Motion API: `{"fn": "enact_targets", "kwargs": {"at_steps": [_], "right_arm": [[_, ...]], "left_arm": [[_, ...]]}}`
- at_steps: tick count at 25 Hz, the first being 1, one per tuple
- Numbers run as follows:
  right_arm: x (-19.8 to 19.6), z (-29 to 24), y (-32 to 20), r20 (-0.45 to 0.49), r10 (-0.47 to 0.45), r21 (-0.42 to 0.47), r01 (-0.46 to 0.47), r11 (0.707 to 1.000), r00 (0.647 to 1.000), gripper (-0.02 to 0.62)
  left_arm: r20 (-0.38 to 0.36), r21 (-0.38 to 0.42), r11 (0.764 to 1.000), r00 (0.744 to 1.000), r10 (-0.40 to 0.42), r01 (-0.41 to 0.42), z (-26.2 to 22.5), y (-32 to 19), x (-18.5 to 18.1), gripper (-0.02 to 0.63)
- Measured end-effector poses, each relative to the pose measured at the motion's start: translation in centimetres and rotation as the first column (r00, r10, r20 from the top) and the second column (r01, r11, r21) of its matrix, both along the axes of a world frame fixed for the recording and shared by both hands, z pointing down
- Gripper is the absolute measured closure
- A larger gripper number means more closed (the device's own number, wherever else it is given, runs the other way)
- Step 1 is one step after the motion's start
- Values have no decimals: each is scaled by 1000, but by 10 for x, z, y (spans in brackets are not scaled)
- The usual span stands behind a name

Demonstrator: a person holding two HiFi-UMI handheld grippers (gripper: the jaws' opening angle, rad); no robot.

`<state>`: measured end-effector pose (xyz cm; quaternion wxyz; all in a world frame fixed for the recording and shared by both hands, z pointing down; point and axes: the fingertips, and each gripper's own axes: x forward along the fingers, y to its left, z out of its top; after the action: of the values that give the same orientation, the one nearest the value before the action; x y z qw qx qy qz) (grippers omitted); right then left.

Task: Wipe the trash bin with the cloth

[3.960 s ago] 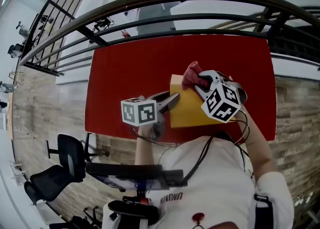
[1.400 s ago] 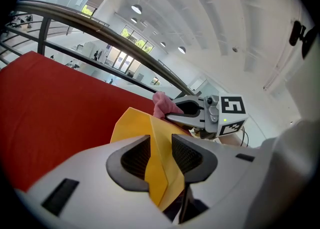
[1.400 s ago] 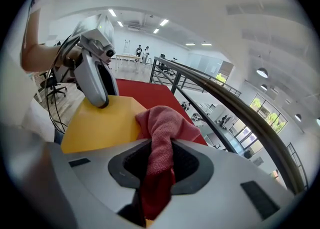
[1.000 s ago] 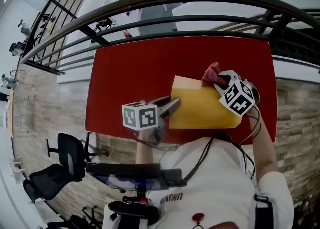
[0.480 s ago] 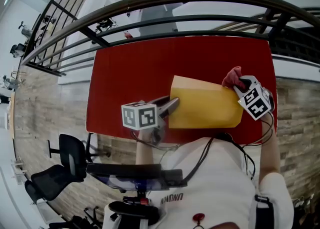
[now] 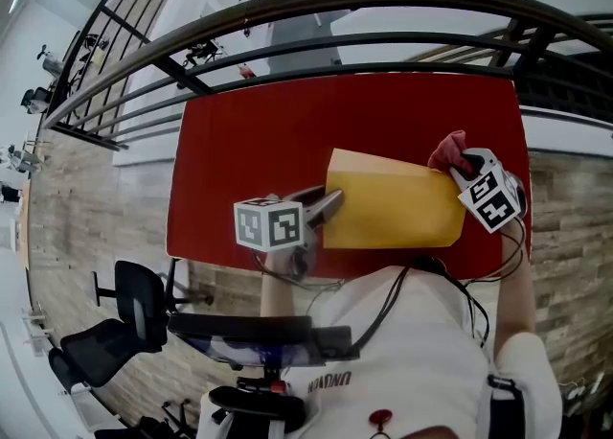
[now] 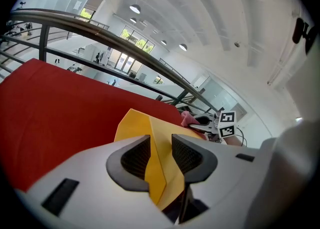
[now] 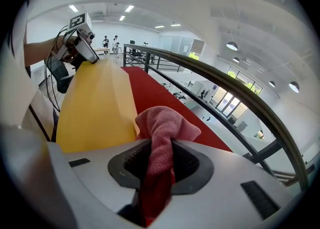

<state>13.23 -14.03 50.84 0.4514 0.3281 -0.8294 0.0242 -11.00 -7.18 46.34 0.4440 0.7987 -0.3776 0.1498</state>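
**Bin wipe, cloth at the right end: hazards**

Bin (image 6: 393, 207): yellow, lying on its side on the red table (image 6: 249, 140), centre-right of the head view, its lower side close to the table's near edge. Left gripper (image 6: 331, 203): clamped on the bin's thin wall at its left end. Right gripper (image 8: 160, 165): pinching a bunched pink cloth (image 6: 447, 150), which sits at the bin's upper-right corner.

Likely faults:
- A hard sideways stroke could pivot the bin about its single one-wall hold, or work the wall out of the jaws.
- A push toward the bottom of the frame could slide the bin off the table.
- The cloth is held only by a narrow fold, so dragging friction may pull it free.
- Because the cloth is wadded, little of it would meet the surface.
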Motion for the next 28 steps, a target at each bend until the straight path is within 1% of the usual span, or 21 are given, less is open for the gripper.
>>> {"fn": "enact_targets", "kwargs": {"at_steps": [5, 7, 11, 13, 14, 15, 16, 18, 19, 21, 22, 23, 24, 25, 26, 28], "right_arm": [[0, -13, -3, 24, 35, 45, -36, 998, 999, 494], [-1, -25, -6, 38, 48, 78, -51, 996, 998, 494], [-8, -53, -9, 92, 77, 141, -90, 986, 993, 494], [-12, -68, -10, 131, 100, 170, -121, 978, 986, 495], [-15, -76, -11, 161, 113, 183, -142, 973, 981, 494], [-17, -86, -11, 198, 127, 196, -166, 966, 972, 495], [-21, -96, -12, 242, 140, 209, -193, 959, 960, 495], [-31, -117, -13, 337, 158, 236, -245, 940, 928, 494], [-36, -128, -13, 383, 161, 250, -270, 930, 910, 494], [-47, -148, -13, 467, 164, 272, -317, 909, 869, 494], [-52, -158, -12, 502, 164, 280, -339, 898, 849, 495], [-56, -167, -12, 533, 163, 287, -359, 888, 830, 494], [-59, -175, -11, 559, 161, 293, -376, 879, 813, 494], [-61, -181, -9, 580, 158, 298, -389, 872, 799, 494], [-63, -187, -8, 595, 154, 304, -398, 865, 789, 494], [-65, -193, -6, 608, 146, 315, -406, 858, 780, 495]], "left_arm": [[14, 17, 1000, 1000, 13, -13, -2, 1, -1, 471], [20, 36, 999, 1000, -2, 1, -5, -2, -4, 471], [47, 108, 992, 996, -77, 71, -19, -10, -25, 470], [77, 166, 979, 989, -129, 115, -33, -16, -37, 471], [88, 207, 968, 983, -159, 138, -43, -20, -42, 471], [89, 259, 953, 978, -189, 161, -56, -25, -45, 471], [79, 318, 931, 973, -215, 179, -71, -31, -45, 471], [49, 441, 874, 967, -249, 202, -100, -41, -38, 481], [37, 497, 842, 965, -260, 207, -113, -46, -33, 500], [27, 592, 777, 959, -283, 213, -133, -54, -22, 586], [25, 627, 749, 955, -296, 216, -141, -57, -17, 602], [22, 652, 725, 950, -311, 222, -147, -61, -12, 603], [18, 670, 705, 945, -328, 231, -151, -64, -9, 603], [18, 681, 692, 938, -345, 241, -153, -67, -6, 603], [25, 686, 685, 932, -361, 247, -152, -71, -3, 603], [55, 689, 686, 927, -370, 233, -149, -77, 5, 603]]}}
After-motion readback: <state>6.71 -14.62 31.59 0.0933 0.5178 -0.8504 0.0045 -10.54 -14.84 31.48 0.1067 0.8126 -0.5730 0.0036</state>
